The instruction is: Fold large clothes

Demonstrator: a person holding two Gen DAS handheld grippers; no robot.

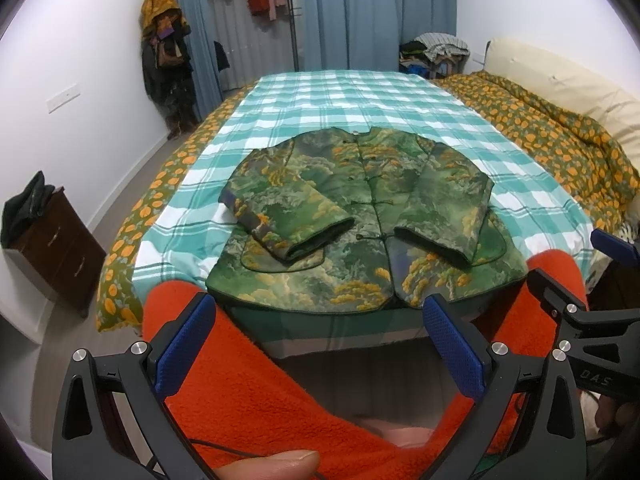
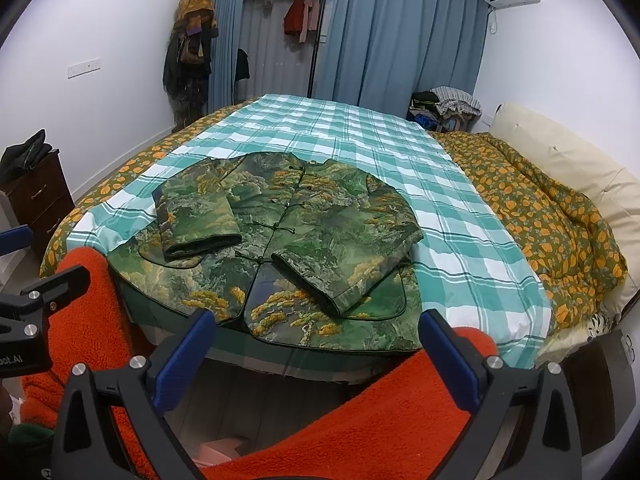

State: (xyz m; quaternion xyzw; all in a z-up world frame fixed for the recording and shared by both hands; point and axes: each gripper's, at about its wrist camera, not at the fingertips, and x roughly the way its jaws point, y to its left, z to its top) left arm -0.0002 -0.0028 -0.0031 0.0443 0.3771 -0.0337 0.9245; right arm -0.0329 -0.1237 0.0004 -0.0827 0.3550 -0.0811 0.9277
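A green jacket (image 1: 360,216) with a yellow landscape print lies flat, front up, near the front edge of the bed; it also shows in the right wrist view (image 2: 288,240). Both sleeves are folded in across its front. My left gripper (image 1: 320,332) is open and empty, held back from the jacket's hem above the bed's front edge. My right gripper (image 2: 316,344) is open and empty, also short of the hem. The right gripper shows at the right edge of the left wrist view (image 1: 592,288).
A teal checked sheet (image 1: 360,96) covers the bed. An orange-patterned quilt (image 2: 540,216) is bunched at the right. The person's legs in orange fleece (image 1: 256,392) are below the grippers. A dark dresser (image 1: 52,248) stands at the left wall. Blue curtains hang behind.
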